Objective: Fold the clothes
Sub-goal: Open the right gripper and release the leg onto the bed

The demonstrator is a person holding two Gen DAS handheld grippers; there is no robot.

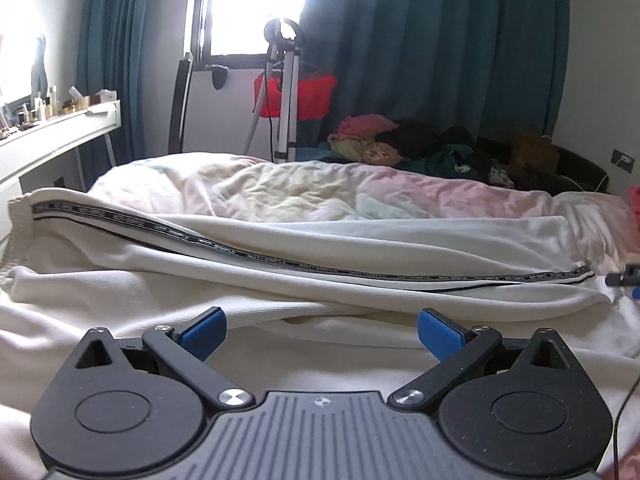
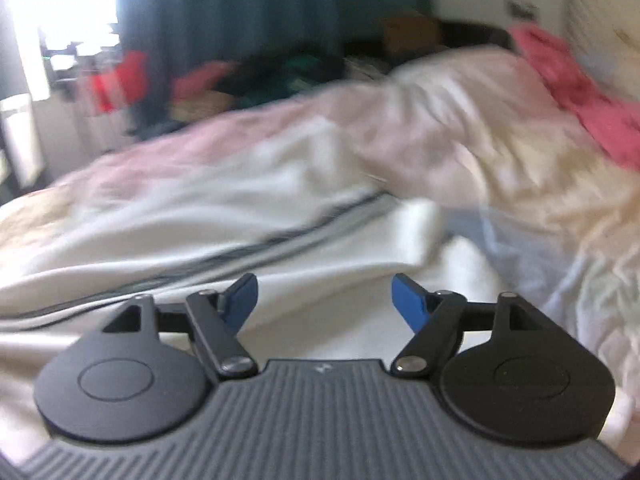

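Observation:
White trousers point(image 1: 280, 280) with a black lettered side stripe point(image 1: 256, 258) lie stretched across the bed, waistband at the left. My left gripper point(image 1: 322, 330) is open and empty, low over the white cloth near its front edge. The right wrist view is blurred; it shows the trousers point(image 2: 240, 224) with the stripe running toward a leg end point(image 2: 416, 232). My right gripper point(image 2: 324, 296) is open and empty just above the cloth. The tip of the right gripper point(image 1: 624, 276) shows at the right edge of the left wrist view.
A rumpled pastel duvet point(image 1: 320, 184) covers the bed behind the trousers. A pile of mixed clothes point(image 1: 420, 144) lies at the far side. A pink garment point(image 2: 580, 96) lies at the right. A white dresser point(image 1: 52, 136) stands left, and a garment steamer stand point(image 1: 288, 92) by teal curtains.

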